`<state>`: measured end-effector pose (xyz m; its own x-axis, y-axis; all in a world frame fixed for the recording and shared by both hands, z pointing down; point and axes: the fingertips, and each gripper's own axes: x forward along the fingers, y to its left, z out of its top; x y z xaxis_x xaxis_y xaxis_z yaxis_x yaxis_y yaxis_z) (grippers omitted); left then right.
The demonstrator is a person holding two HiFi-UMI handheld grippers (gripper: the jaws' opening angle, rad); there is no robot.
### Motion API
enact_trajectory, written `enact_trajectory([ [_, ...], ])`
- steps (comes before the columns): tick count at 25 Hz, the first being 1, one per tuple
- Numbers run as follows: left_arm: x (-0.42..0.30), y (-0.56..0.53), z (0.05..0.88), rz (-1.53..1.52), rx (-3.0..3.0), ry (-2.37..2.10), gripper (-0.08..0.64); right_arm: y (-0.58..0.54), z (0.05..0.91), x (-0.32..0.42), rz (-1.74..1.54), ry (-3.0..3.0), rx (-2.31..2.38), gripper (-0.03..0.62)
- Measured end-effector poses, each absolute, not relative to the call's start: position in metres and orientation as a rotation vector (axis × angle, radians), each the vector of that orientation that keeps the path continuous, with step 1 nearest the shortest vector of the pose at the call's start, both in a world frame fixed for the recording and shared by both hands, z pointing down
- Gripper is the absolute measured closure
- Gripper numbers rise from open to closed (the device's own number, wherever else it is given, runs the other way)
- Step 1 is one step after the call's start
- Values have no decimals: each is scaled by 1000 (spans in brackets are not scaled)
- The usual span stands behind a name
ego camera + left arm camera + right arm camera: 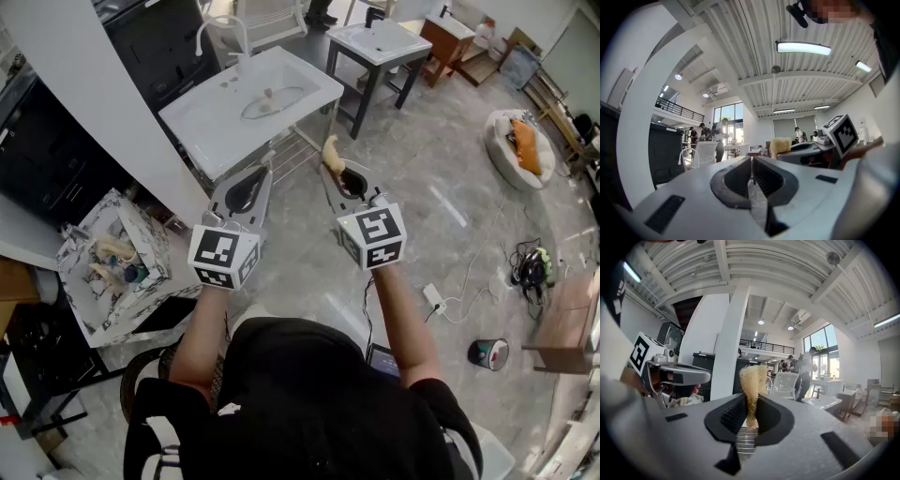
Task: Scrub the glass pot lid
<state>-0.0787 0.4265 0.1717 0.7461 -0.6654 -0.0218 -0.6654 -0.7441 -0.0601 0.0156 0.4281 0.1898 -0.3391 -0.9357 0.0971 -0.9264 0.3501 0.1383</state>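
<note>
Plainly, the scrubbing itself is not yet begun, and the step in hand is judged to be the approach. The right gripper [751, 401] is clamped on a pale yellow scouring pad [752, 378], which is pinched upright between its jaws and stands out beyond their tips. The left gripper [752, 161] is pressed fully together, with nothing caught between its jaws. Both are held roughly level and side by side.

In the head view, the glass pot lid [281, 103] is seen lying flat, knob up, on a white sink top [202, 131]. It is well ahead of both sets of jaws and is touched by neither. It cannot be made out in either gripper view.

For the next move, both grippers would probably have to be carried forward and tipped downward until the lid is brought under the jaws. The left jaws would likely need to be spread so that the knob or rim can be steadied. The pad's free end could then be pressed onto the glass. A smooth lid on a smooth top may be expected to slide if it is scrubbed unheld.
</note>
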Motion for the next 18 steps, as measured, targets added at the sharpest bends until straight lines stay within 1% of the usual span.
enact_trajectory([
  [18,-70,451,174,-15,-2890,1113,546,462,201,37,-46,-2454,1716,571],
])
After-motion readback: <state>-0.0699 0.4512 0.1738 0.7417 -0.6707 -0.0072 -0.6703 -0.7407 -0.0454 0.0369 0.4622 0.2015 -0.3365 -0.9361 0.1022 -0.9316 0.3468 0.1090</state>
